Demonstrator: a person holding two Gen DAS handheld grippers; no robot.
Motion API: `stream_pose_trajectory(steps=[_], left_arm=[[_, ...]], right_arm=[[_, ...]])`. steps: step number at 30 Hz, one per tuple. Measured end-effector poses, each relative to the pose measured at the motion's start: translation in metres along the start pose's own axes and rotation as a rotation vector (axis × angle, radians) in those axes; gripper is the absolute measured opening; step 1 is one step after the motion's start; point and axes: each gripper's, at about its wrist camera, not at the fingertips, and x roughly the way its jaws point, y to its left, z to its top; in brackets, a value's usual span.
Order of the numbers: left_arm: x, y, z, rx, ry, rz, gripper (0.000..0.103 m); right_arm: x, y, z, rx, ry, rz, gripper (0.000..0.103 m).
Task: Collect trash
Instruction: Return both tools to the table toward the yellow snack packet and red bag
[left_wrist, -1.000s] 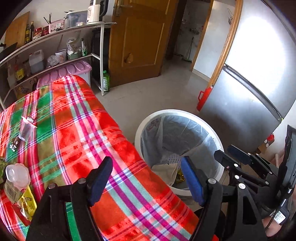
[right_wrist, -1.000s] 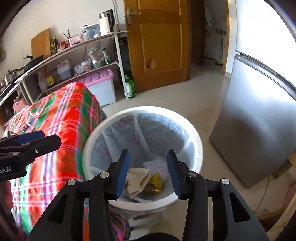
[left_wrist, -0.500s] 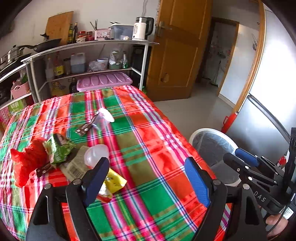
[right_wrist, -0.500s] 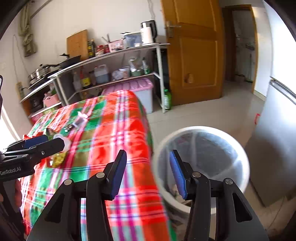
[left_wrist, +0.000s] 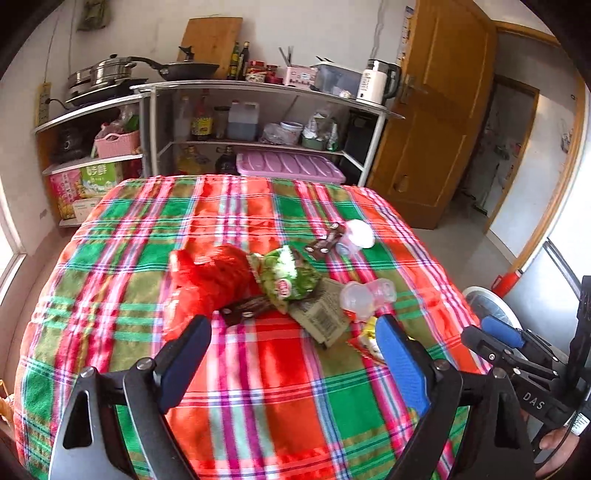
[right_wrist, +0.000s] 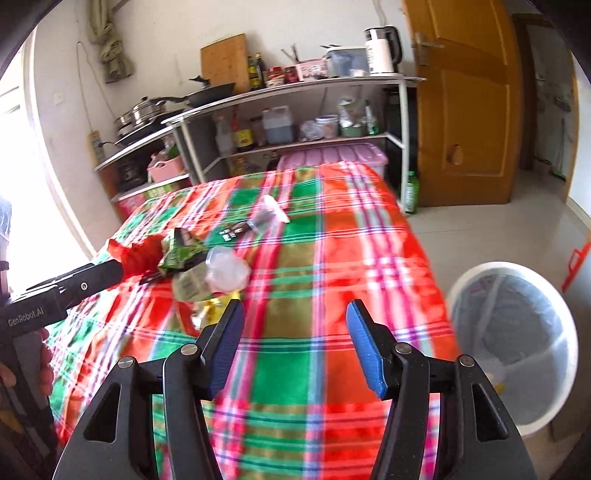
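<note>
We hold two tools, left tool (left_wrist: 291, 350) and right tool (right_wrist: 295, 343), both spread wide and empty above the plaid-clothed table (left_wrist: 258, 387). Ahead lies crumpled trash: one red bag (left_wrist: 207, 284), one green wrapper (left_wrist: 288, 275), two clear cups (left_wrist: 364, 295). One round white bin (right_wrist: 517, 347) stands on the floor beside the table.

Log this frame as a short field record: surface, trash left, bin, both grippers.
surface: plaid tablecloth
trash left: red plastic bag, green snack wrapper, clear plastic cups, yellow wrapper, all clustered mid-table
bin: white lined bin, on the floor beside the table
left gripper: open, empty
right gripper: open, empty
</note>
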Motion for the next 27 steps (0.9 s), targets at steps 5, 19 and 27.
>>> stream_pose_trajectory(steps=[5,19,27], left_arm=[[-0.001,0.039,0.001,-0.066,-0.017,0.034,0.094],[0.030,0.085,0.005,-0.121,0.038,0.022,0.095],[0.054,0.085,0.016,-0.091,0.060,0.030,0.095]], right_arm=[[0.024,0.025,0.000,-0.039,0.051,0.070,0.059],[0.073,0.057,0.002,-0.067,0.158,0.079,0.060],[0.088,0.062,0.001,-0.088,0.202,0.053,0.060]])
